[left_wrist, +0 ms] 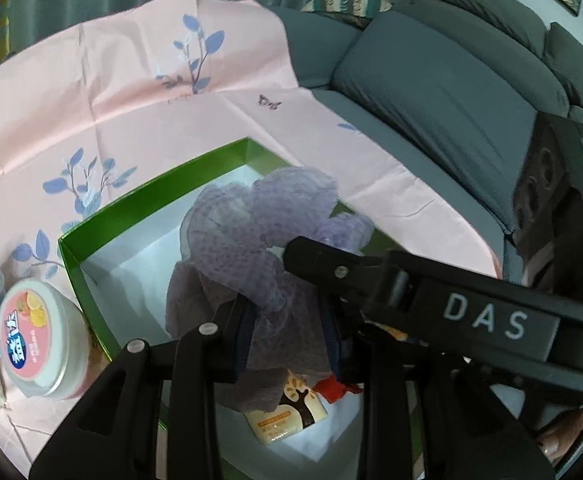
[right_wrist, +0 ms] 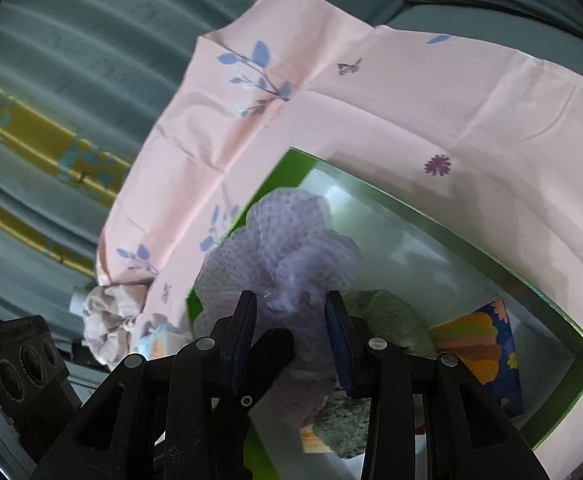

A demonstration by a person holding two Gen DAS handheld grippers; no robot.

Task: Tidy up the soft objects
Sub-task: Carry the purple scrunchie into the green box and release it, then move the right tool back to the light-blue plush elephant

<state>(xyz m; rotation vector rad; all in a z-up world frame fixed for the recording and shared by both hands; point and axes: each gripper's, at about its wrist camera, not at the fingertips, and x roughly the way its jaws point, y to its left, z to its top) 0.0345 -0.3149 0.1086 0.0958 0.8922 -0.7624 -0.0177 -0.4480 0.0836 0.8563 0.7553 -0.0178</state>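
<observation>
Sheet: the pink floral cloth (left_wrist: 139, 80) covers the work surface — the box and the loose items lie on it.
Box: the green box (left_wrist: 91, 232) with a white floor sits open-topped; a flower-print packet (right_wrist: 487, 344) and a green cloth (right_wrist: 387, 312) already lie inside.
Purple mesh cloth: the purple mesh cloth (left_wrist: 259, 240) hangs bunched above the box interior, pinched from both sides.
Left gripper: the left gripper (left_wrist: 289, 332) is clamped narrow on the cloth's lower folds.
Right gripper: the right gripper (right_wrist: 291, 320) also grips the bundle — its fingers reach in beside the left's.
Tub: a pink-lidded tub (left_wrist: 39, 320) stands just outside the box wall.
Advice: lower the bundle until it touches the floor, then release both grips together so no fold drapes over the rim.
</observation>
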